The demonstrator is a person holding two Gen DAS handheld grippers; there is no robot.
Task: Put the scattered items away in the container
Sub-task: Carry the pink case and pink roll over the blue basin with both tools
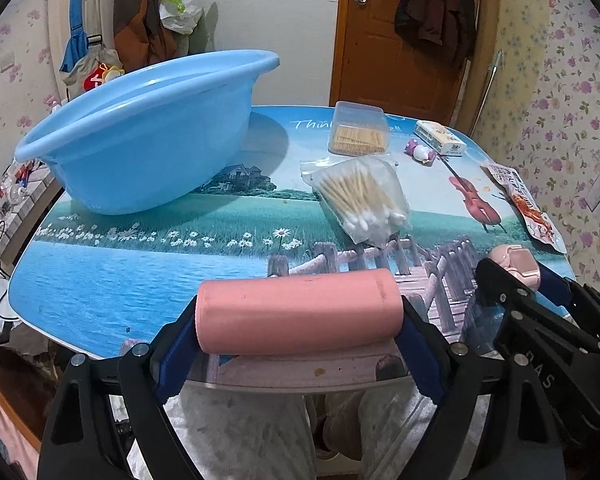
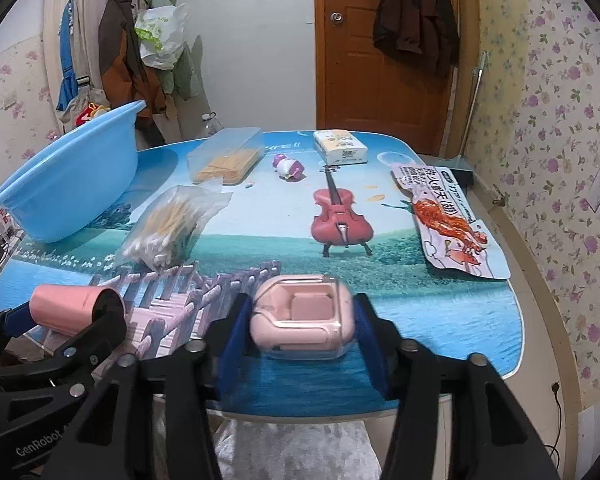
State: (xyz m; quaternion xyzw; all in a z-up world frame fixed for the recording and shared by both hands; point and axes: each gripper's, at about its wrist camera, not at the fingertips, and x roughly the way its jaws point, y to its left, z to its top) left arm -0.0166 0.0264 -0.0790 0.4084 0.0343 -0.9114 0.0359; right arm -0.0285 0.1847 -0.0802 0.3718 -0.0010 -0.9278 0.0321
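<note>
Left tongs (image 1: 300, 328) pinch the pink roll (image 1: 298, 314) end to end, its long axis crosswise between the pads, at the counter's (image 1: 100, 280) near edge. Right tongs (image 2: 300, 332) close beside, blue pads against both sides of the pink earbud case (image 2: 302, 326), apparently gripping.

Blue basin (image 1: 140, 140) lies ahead and left, at the far-left corner; left hand nearer. The path there is bare counter.

Farther out: cotton-swab bag (image 1: 360, 196), toothpick box (image 1: 358, 130), small toy (image 1: 420, 152), tissue pack (image 1: 440, 138), snack packet (image 2: 452, 220) by the right edge.
</note>
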